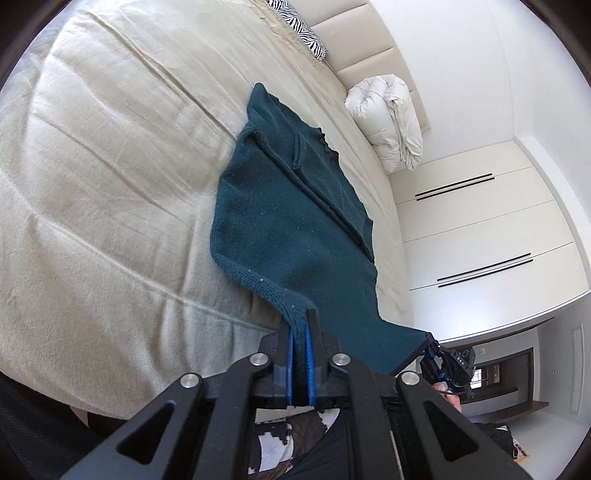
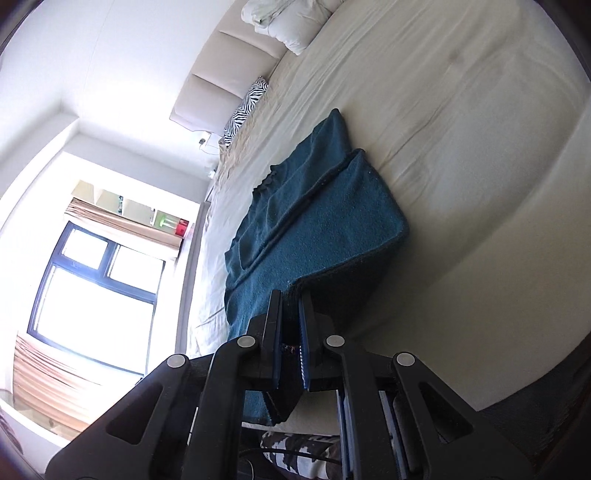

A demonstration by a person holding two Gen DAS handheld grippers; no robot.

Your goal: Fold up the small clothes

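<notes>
A dark teal knitted sweater [image 1: 280, 221] lies on the beige bed [image 1: 110, 184], its sleeves folded in over the body. My left gripper [image 1: 301, 317] is shut on one corner of its near hem, lifted off the bed. In the left wrist view the right gripper [image 1: 432, 341] pinches the other hem corner at the lower right. In the right wrist view the sweater [image 2: 314, 229] stretches away from my right gripper [image 2: 290, 299], which is shut on the hem. The hem hangs taut between both grippers above the bed [image 2: 461, 147].
A folded white duvet [image 1: 388, 118] and a zebra-print pillow [image 1: 299, 29] lie at the padded headboard [image 2: 221, 85]. White wardrobe doors [image 1: 480, 229] stand beside the bed. A bright window [image 2: 96, 288] fills one side. A person's patterned clothing [image 2: 295, 450] shows below the grippers.
</notes>
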